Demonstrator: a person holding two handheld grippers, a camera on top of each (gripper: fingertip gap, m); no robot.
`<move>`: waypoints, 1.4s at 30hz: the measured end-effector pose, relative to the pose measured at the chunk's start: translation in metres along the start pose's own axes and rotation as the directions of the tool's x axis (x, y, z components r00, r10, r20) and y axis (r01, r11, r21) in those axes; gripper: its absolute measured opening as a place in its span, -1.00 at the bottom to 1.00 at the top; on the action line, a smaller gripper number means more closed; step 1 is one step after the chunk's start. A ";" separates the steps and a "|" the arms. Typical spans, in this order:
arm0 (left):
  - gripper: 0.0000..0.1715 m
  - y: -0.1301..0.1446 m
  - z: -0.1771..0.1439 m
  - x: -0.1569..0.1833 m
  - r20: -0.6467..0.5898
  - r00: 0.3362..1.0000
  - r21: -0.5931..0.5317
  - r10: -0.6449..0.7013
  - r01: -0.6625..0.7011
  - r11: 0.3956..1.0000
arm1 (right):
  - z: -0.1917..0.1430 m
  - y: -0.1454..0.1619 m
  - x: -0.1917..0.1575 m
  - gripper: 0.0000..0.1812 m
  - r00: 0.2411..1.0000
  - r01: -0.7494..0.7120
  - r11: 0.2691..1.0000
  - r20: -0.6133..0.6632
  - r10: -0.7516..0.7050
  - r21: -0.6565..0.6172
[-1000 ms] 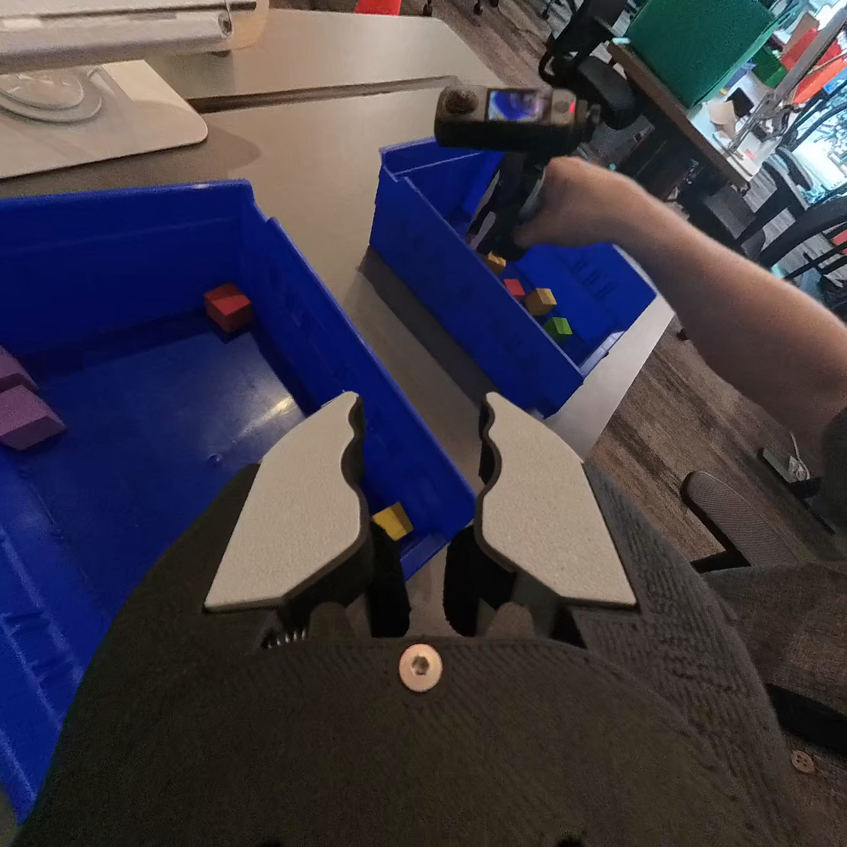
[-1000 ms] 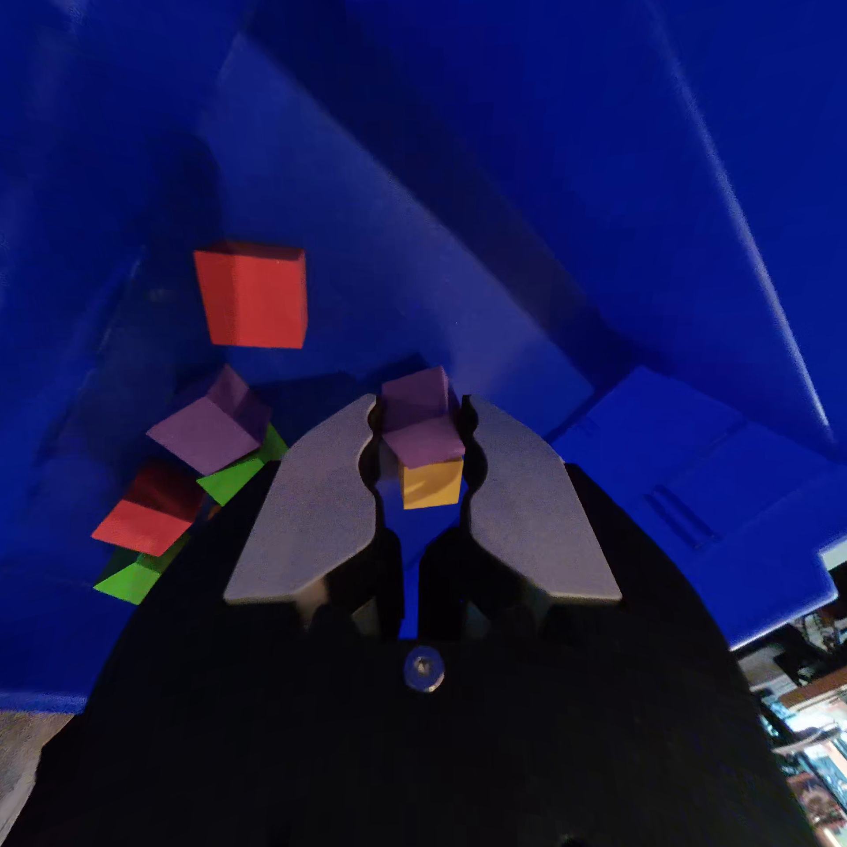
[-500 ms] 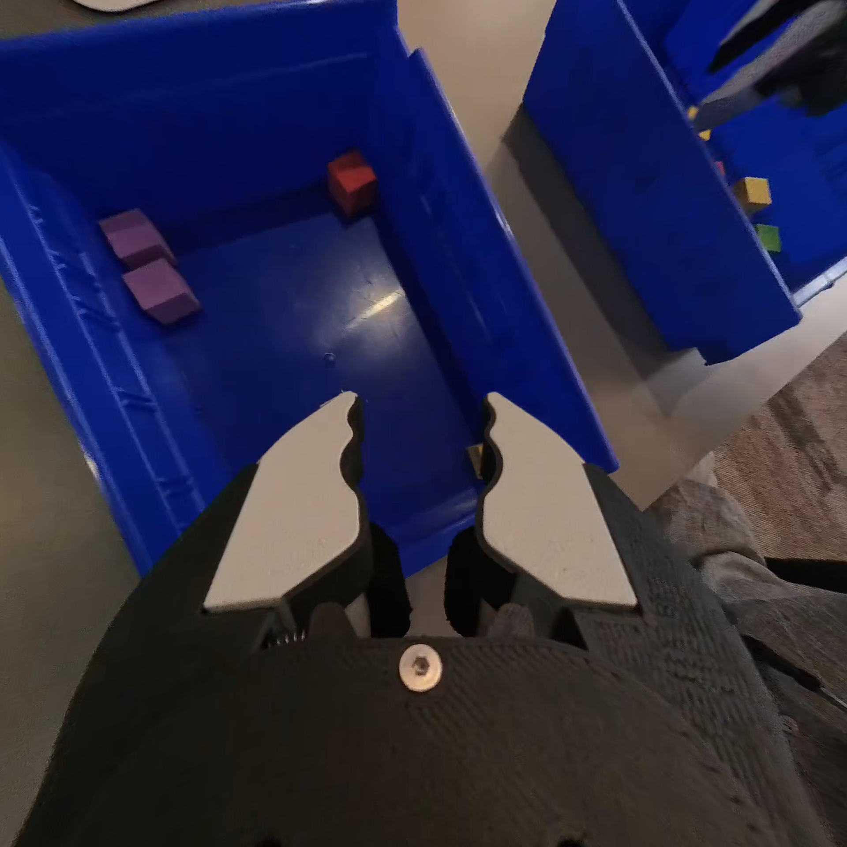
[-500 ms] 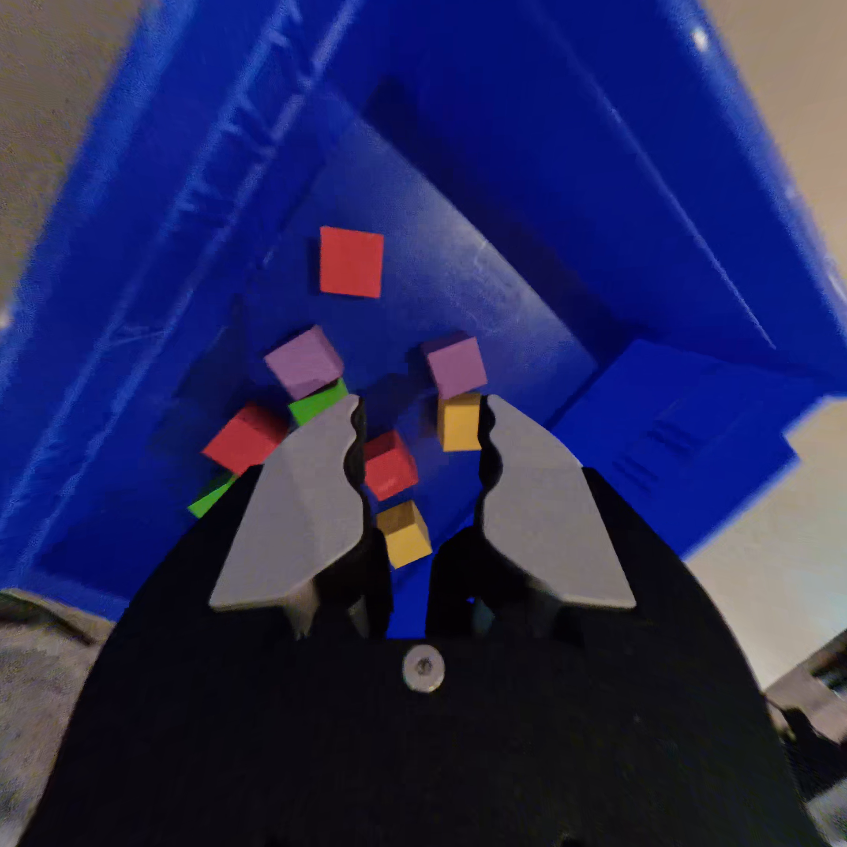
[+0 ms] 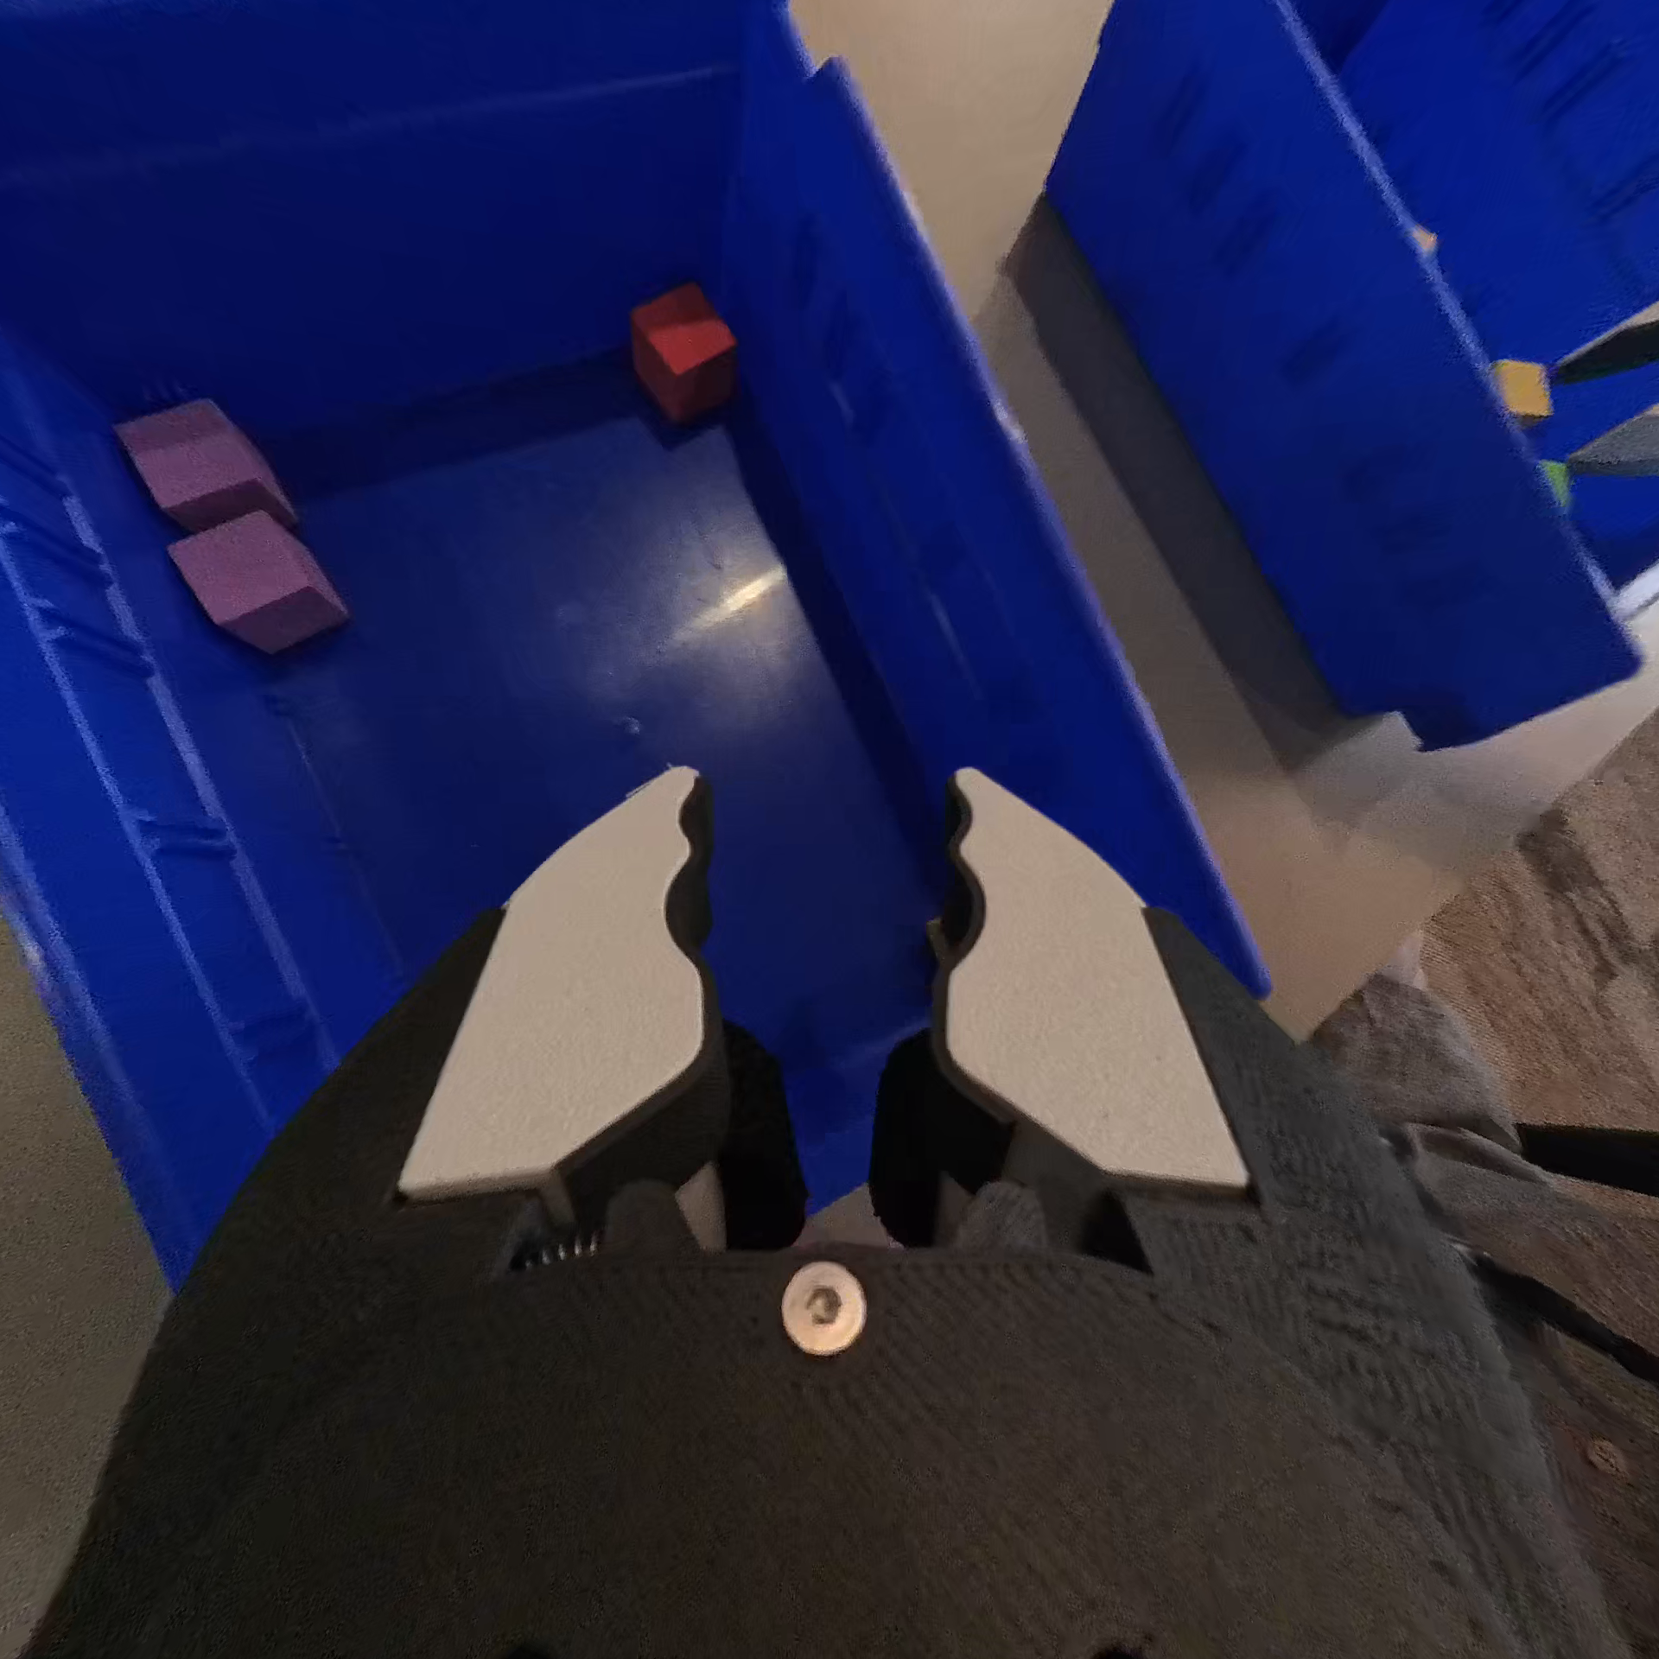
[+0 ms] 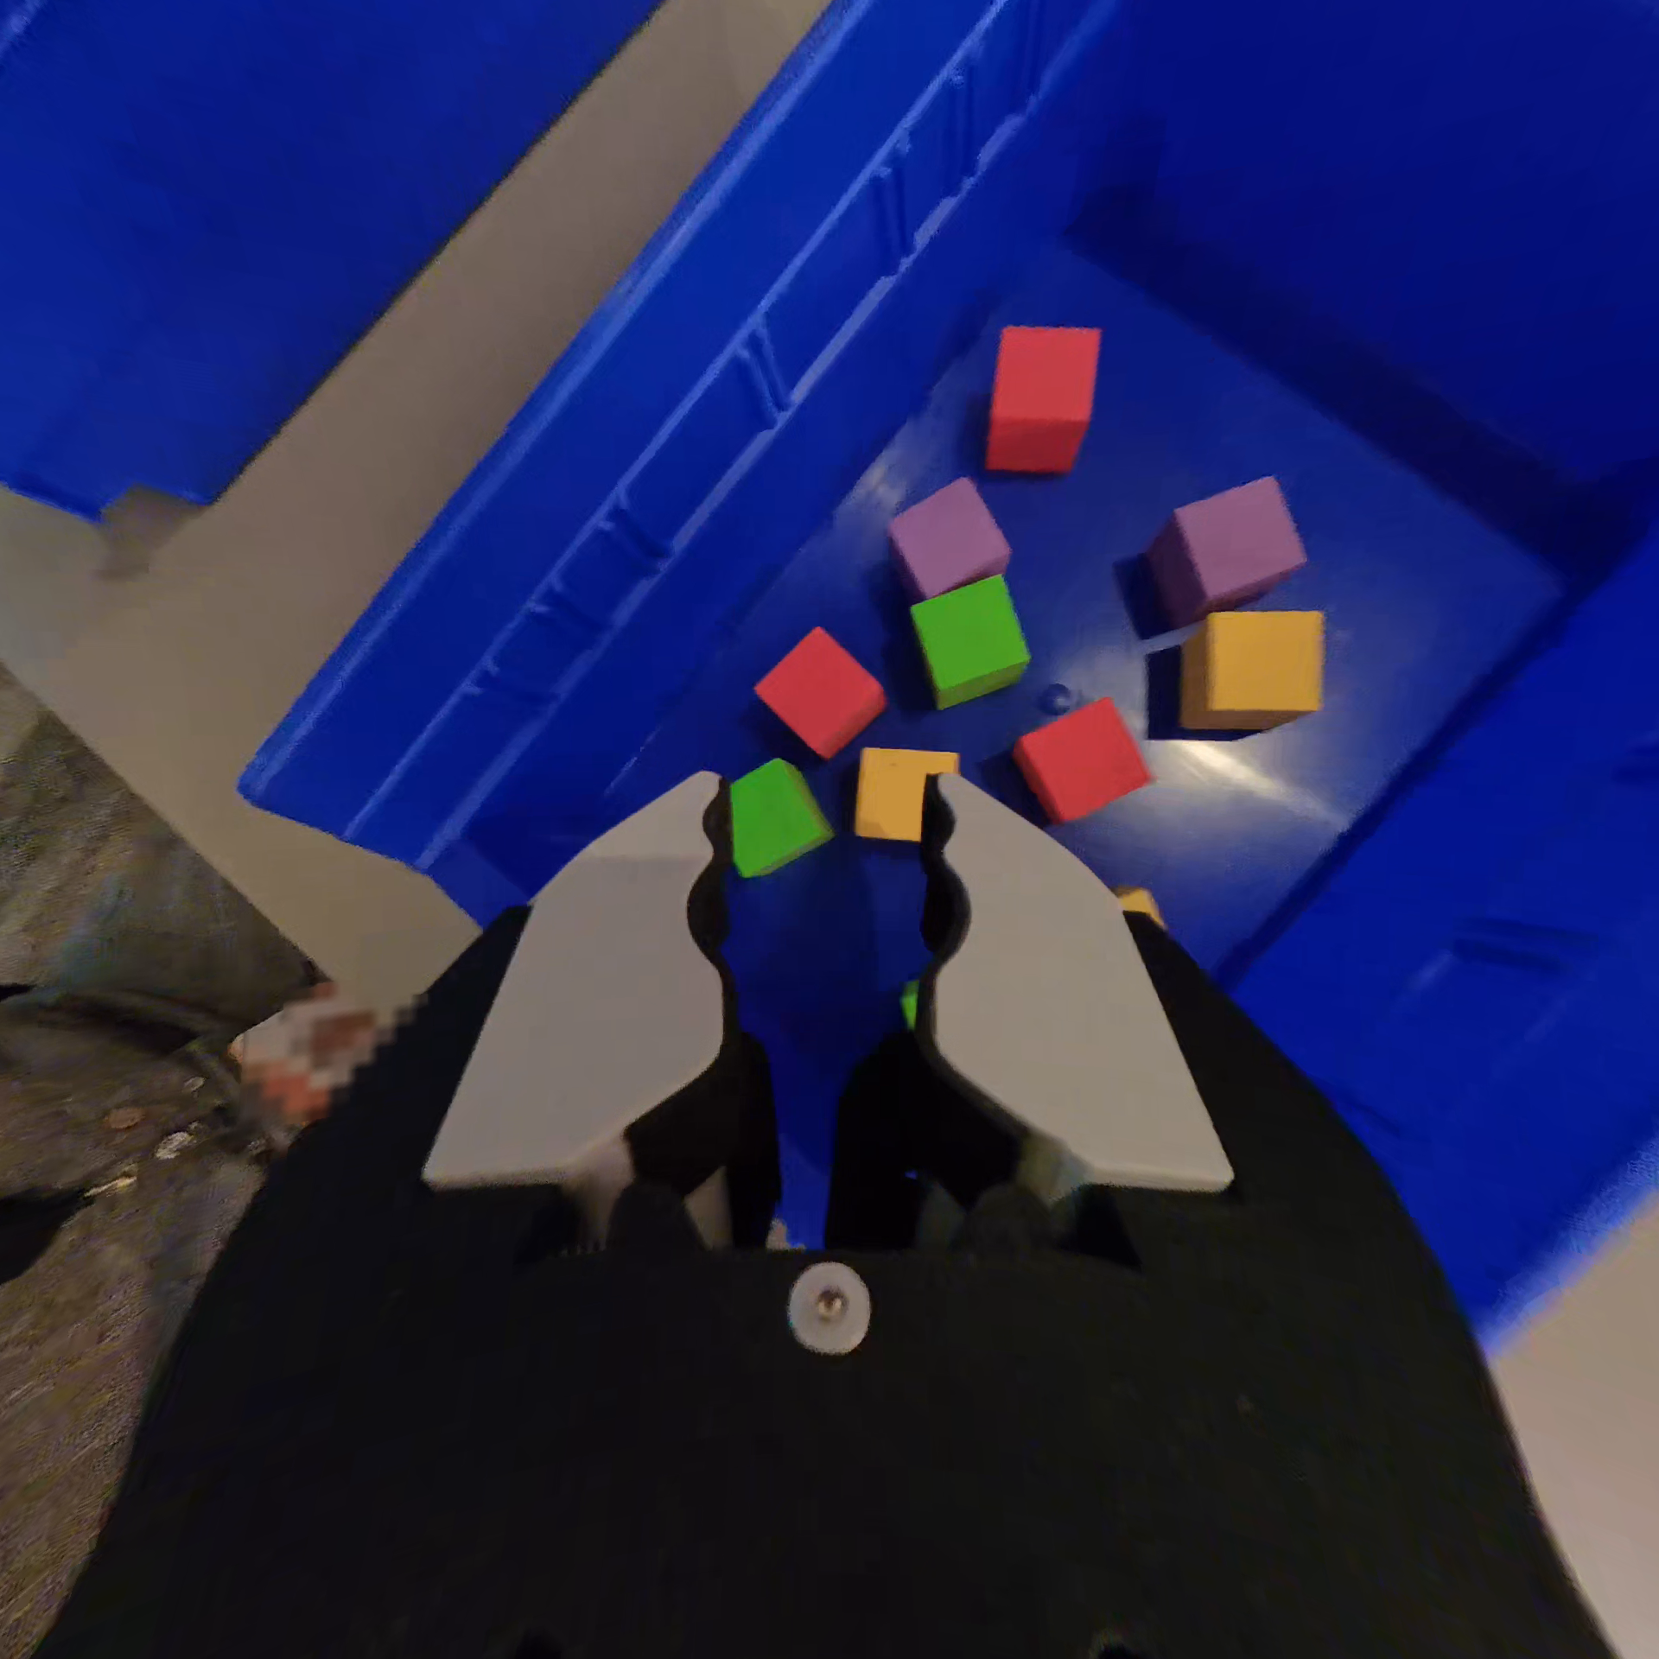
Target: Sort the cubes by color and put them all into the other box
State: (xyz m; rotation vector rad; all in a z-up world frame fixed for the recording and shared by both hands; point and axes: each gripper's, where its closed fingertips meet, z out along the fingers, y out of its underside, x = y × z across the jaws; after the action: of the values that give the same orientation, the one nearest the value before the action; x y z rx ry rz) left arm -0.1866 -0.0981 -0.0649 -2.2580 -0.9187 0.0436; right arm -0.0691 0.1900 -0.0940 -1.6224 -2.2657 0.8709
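My left gripper (image 5: 821, 790) is open and empty above the near end of a blue bin (image 5: 943, 557). That bin holds two purple blocks (image 5: 251, 579) at the left wall and a red block (image 5: 682, 359) in the far right corner. My right gripper (image 6: 821, 790) is open and empty above a second blue bin (image 6: 628, 503) with several coloured blocks. A green block (image 6: 774, 817) and a yellow block (image 6: 893, 794) lie just past its fingertips. Red (image 6: 1041, 399), purple (image 6: 1225, 548), green (image 6: 969, 639) and larger yellow (image 6: 1252, 669) blocks lie farther in.
The two bins stand side by side on a pale table (image 5: 987, 296) with a gap between them. The second bin (image 5: 1302, 377) and the other gripper's fingers (image 5: 1616, 359) show at the right of the left wrist view. Wood-look floor (image 5: 1580, 898) lies beyond the table edge.
My right gripper let go of the purple block, opened and rose out of its bin. My left gripper swung left and down over its own bin, still open.
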 end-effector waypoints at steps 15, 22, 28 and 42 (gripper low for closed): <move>-0.01 -0.059 0.064 -0.062 0.106 0.987 -0.012 -0.124 0.126 0.992 | -0.022 -0.011 0.034 -0.56 0.996 -0.026 0.992 -0.077 0.036 0.123; -0.22 -0.076 0.116 -0.059 -0.029 0.955 -0.076 -0.294 0.291 0.954 | -0.028 -0.020 0.025 -0.56 0.996 0.011 0.987 -0.093 0.004 0.159; -0.07 -0.083 0.142 -0.055 -0.016 0.938 -0.072 -0.346 0.344 0.936 | -0.032 -0.023 0.023 -0.57 0.994 0.025 0.984 -0.106 -0.007 0.177; 0.05 -0.074 0.160 -0.074 0.261 0.932 -0.053 -0.250 0.273 0.961 | -0.042 -0.032 0.019 -0.57 0.993 0.046 0.972 -0.119 -0.018 0.232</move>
State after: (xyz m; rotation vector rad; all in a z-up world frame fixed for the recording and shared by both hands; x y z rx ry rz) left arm -0.3300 -0.0124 -0.1573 -2.2237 -1.3768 0.1774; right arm -0.0802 0.2142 -0.0449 -1.4873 -2.0192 0.9681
